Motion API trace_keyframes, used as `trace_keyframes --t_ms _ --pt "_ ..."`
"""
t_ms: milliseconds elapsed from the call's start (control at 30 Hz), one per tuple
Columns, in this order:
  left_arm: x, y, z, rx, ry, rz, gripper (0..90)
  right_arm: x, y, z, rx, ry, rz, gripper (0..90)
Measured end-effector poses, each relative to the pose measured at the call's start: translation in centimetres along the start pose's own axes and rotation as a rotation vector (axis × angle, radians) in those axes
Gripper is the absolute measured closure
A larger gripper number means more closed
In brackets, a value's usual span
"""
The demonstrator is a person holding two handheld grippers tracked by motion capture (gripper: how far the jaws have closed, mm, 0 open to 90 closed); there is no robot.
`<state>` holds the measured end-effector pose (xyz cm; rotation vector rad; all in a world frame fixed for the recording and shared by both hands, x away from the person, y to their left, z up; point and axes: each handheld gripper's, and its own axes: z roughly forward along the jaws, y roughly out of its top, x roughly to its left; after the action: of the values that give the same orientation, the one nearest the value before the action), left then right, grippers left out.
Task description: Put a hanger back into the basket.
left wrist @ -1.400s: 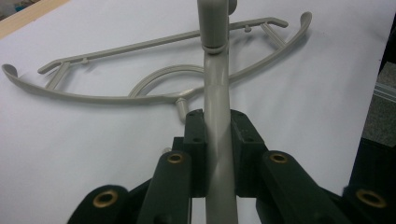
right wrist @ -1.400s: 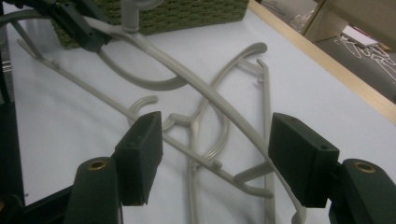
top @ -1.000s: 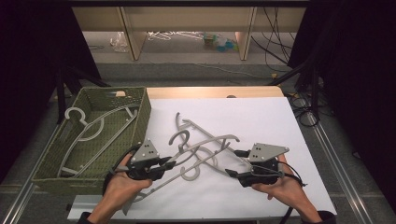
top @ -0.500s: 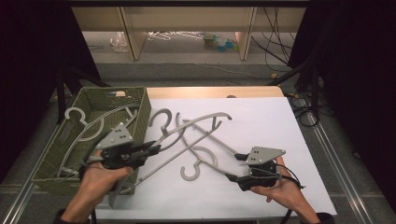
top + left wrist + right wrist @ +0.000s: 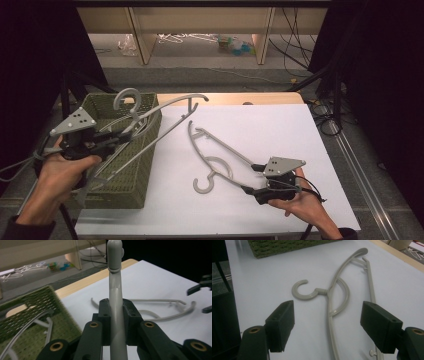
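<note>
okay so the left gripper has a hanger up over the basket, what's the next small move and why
Probably lower it into the basket and then open. The left gripper is shut on the lifted hanger, which hangs above the basket where other hangers already lie. The right gripper stands open around the second hanger on the table.

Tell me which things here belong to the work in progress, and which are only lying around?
Part of the work:
- held hanger, clamped in the left gripper
- green basket, with hangers inside
- second hanger on the white table, between the open jaws of the right gripper

Only lying around:
- floor clutter behind the table
- cables
</note>
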<state>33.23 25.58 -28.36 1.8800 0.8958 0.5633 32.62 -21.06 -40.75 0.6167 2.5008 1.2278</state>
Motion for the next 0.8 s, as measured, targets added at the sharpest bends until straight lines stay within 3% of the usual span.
trace_keyframes --t_ms 67,233,433,633,800 --pt "1.1 -0.2 0.0 0.024 0.031 -0.026 78.8 0.0 -0.1 0.2 -0.005 -0.002 -0.001 28.5" --pt "3.4 -0.5 -0.5 0.043 0.090 -0.041 78.8 -0.1 -0.1 0.1 -0.002 0.005 0.000 28.5" --pt "6.2 -1.1 -1.2 0.045 0.125 -0.067 78.8 -0.1 -0.1 0.1 -0.001 0.004 0.005 28.5" --pt "8.0 -1.9 -1.8 0.056 0.156 -0.106 78.8 -0.1 -0.1 0.0 -0.008 -0.001 0.004 27.6" --pt "9.1 -2.6 -2.2 0.077 0.181 -0.117 78.8 -0.2 -0.1 0.1 -0.016 0.000 0.009 26.3"
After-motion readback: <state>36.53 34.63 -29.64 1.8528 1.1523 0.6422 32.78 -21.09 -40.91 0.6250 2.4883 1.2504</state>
